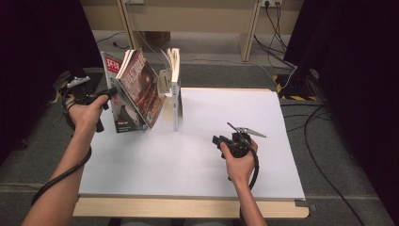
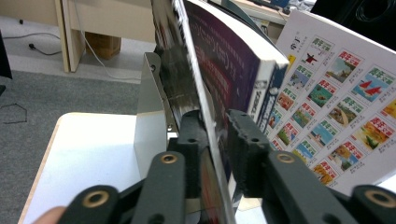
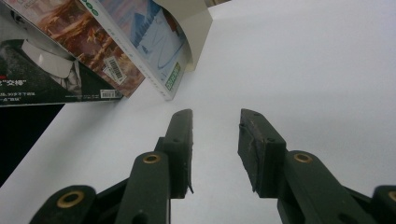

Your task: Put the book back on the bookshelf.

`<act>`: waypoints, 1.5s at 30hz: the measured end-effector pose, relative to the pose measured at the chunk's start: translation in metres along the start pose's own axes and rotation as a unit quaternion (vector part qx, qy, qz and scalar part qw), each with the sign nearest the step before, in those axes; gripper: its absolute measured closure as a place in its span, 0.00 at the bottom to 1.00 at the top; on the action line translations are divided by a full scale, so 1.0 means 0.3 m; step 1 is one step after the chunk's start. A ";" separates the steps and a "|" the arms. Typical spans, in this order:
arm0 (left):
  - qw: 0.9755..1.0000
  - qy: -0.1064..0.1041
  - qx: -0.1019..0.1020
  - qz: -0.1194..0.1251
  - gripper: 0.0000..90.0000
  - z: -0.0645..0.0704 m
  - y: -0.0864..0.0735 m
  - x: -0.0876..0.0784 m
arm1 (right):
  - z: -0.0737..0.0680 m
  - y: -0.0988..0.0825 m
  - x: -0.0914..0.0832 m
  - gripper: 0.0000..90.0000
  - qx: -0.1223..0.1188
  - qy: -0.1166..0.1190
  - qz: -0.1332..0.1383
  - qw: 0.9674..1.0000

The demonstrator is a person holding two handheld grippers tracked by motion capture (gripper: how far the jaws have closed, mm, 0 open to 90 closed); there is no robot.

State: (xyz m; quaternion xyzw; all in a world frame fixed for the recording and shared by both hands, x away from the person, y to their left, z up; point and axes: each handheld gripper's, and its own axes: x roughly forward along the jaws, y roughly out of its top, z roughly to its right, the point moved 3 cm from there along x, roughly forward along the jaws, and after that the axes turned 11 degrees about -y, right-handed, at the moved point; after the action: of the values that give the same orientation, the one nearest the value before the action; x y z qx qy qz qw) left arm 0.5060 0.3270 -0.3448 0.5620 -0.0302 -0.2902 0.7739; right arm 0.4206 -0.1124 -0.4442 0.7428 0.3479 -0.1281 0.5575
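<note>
- Fingers of the left gripper (image 1: 109, 92), in the high view, sit at the left edge of the leaning magazines (image 1: 136, 92) at the white table's (image 1: 197, 155) left rear corner; the right gripper (image 1: 217, 140) rests mid-table, well apart from them.
- Left gripper view: the jaws straddle a thin glossy magazine (image 2: 205, 116); a gap shows beside the right pad, so the grip is released. A metal bookend (image 2: 152, 116) stands behind.
- Right gripper view: the jaws stand apart over bare table, grasping nothing, magazines (image 3: 93, 42) ahead.

Magazine (image 2: 212, 88) cover blurred near lens, top cut off, leaflet (image 2: 336, 93) print unreadable
</note>
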 end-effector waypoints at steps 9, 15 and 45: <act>1.000 0.018 -0.003 -0.013 0.78 -0.015 0.021 0.020 | 0.001 -0.002 0.002 0.72 0.001 0.002 -0.003 1.000; 0.999 0.023 -0.012 -0.025 0.80 -0.031 0.036 0.052 | 0.002 -0.007 0.006 0.72 0.003 0.002 -0.008 1.000; 0.990 0.008 0.088 0.109 0.96 0.029 0.021 0.046 | 0.012 -0.017 0.011 0.71 -0.003 0.000 -0.014 1.000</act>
State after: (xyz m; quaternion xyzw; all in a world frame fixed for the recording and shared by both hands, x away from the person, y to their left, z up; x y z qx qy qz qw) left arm 0.5166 0.3142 -0.3399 0.6235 -0.1108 -0.1958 0.7487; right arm 0.4204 -0.1139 -0.4510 0.7364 0.3586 -0.1351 0.5575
